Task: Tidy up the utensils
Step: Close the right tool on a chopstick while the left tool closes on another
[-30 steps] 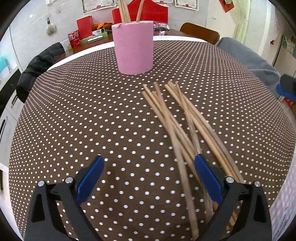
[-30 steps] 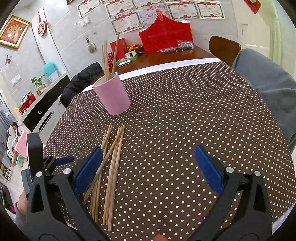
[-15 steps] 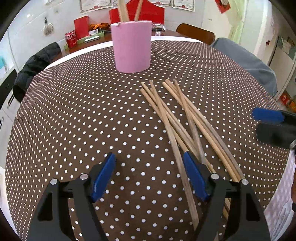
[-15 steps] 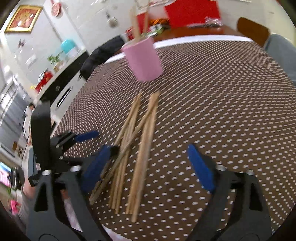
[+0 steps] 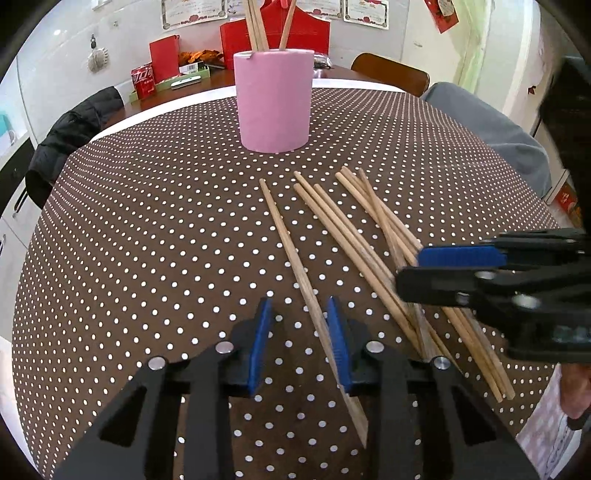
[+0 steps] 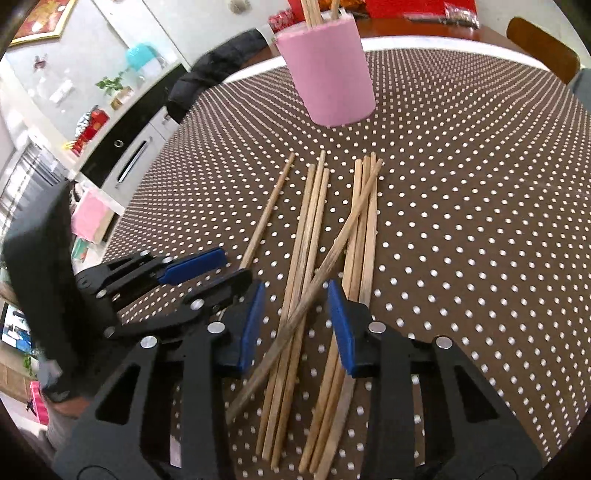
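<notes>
A round table (image 5: 129,229) covered in a brown cloth with white dots holds a pink cup (image 5: 274,99) toward its far side, with a few wooden chopsticks (image 5: 258,22) standing upright in it. Nearer the cameras, loose wooden chopsticks (image 5: 354,236) lie fanned out flat on the cloth, some crossing each other.

The left gripper (image 5: 300,345) sits low over a single chopstick (image 5: 295,254) that lies apart, to the left of the rest. Its blue-padded jaws have just been closing and now stand narrow, the stick running between them beside the right pad; whether the pads press on it cannot be told.

The right gripper (image 6: 297,325) is over the main bundle. Its jaws have also just been closing and are narrow, with several sticks between them, not clearly pinched.
</notes>
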{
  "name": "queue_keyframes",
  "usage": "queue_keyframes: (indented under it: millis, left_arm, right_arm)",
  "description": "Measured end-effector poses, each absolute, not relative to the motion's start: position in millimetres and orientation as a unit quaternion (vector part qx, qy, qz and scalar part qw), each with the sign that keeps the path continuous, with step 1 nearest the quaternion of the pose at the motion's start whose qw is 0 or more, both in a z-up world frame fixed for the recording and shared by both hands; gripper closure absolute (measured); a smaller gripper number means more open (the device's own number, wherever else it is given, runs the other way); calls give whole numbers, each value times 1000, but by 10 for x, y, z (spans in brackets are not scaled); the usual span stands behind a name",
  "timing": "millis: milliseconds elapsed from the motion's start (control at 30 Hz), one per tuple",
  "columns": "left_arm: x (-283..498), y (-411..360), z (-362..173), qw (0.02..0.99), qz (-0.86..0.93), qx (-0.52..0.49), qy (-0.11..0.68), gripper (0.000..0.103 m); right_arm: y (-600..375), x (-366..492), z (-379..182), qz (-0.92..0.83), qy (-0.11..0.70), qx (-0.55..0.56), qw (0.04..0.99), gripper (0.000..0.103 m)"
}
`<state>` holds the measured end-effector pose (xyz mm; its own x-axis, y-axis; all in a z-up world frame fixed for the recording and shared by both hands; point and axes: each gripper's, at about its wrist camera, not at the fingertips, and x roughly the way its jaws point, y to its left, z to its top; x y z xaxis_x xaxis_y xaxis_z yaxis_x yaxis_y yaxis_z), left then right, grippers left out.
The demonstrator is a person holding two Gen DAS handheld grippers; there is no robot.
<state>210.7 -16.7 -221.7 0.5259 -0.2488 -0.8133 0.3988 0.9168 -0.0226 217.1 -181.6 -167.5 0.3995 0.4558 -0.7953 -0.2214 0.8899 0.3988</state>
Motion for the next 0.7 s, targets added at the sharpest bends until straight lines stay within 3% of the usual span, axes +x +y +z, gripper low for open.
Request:
queue_keyframes:
  millis: [200,700]
  left_arm:
    - [2207,-131,-2226,870,-176,78,453,67]
    - [2406,-247,-2218,867,-167,97,459,64]
  right_arm:
    - [-1835,2296,-1770,189,519,145,821,83]
    - [-2018,2257,-1773,222,503,180,815,96]
